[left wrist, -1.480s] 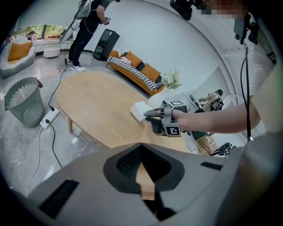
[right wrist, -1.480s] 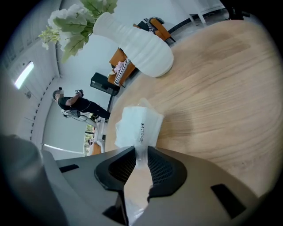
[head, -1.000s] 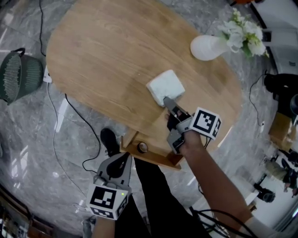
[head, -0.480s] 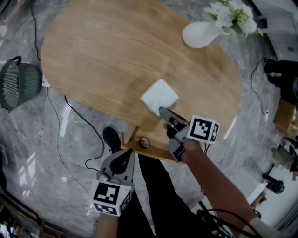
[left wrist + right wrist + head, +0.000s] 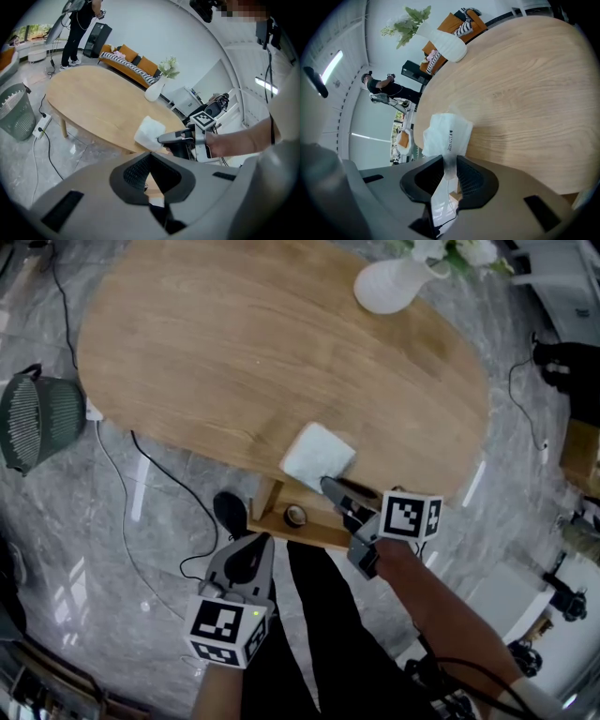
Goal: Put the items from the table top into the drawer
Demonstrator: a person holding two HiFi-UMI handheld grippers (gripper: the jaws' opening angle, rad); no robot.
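Note:
A white plastic-wrapped packet (image 5: 317, 454) lies at the near edge of the oval wooden table (image 5: 234, 352), partly overhanging it. My right gripper (image 5: 328, 486) is shut on the packet's thin sealed flap (image 5: 449, 161); the packet body (image 5: 446, 133) fans out beyond the jaws. Just below the table edge an open wooden drawer (image 5: 309, 532) holds a roll of tape (image 5: 295, 515). My left gripper (image 5: 261, 542) hangs lower, in front of the drawer, open with nothing between its jaws. The left gripper view shows the packet (image 5: 149, 132) and the right gripper (image 5: 161, 138) from the side.
A white vase (image 5: 384, 282) with flowers stands at the table's far right. A green wire basket (image 5: 37, 413) sits on the floor at left, with a black cable (image 5: 159, 484) running under the table. A person (image 5: 79, 23) stands far off.
The right gripper has pulled the packet across the table to its near edge, above the drawer. The left gripper has barely shifted.

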